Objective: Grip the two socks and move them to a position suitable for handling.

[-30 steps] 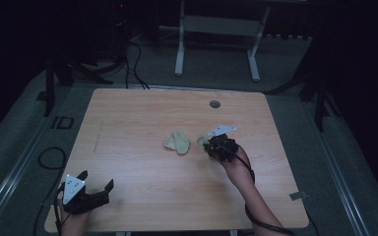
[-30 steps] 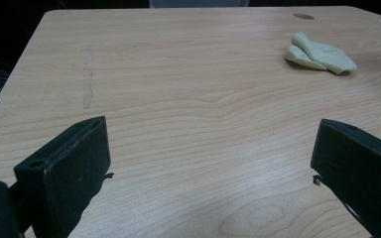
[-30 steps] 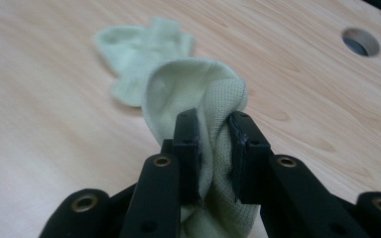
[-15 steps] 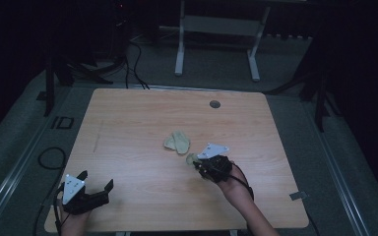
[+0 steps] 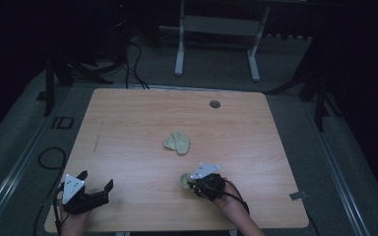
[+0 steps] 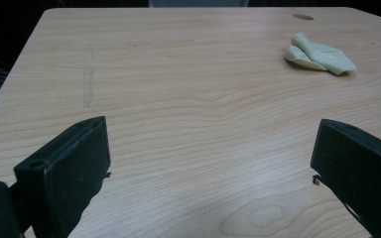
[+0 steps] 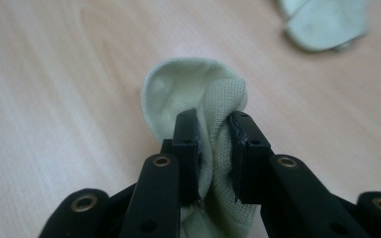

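On wooden table (image 5: 128,128): right gripper (image 5: 191,183) clamped on pale sock (image 7: 198,99), left gripper (image 5: 96,186) wide open, second sock (image 5: 177,142) mid-table

table (image 5: 128,128): light wood, round grommet hole (image 5: 215,104) near far edge | faint grey scuff (image 6: 88,74) on wood, left side | floor: grey mat, black cable loop (image 5: 52,158) left of table | white frame legs (image 5: 216,29) behind

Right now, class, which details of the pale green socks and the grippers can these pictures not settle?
- Held sock: its lower end runs behind the right gripper jaws in the right gripper view.
- Same sock, high view: too small for shape.
- Sock on the table: blurred, cut by the top edge.
- Left gripper: jaw tips cut by the bottom edge.
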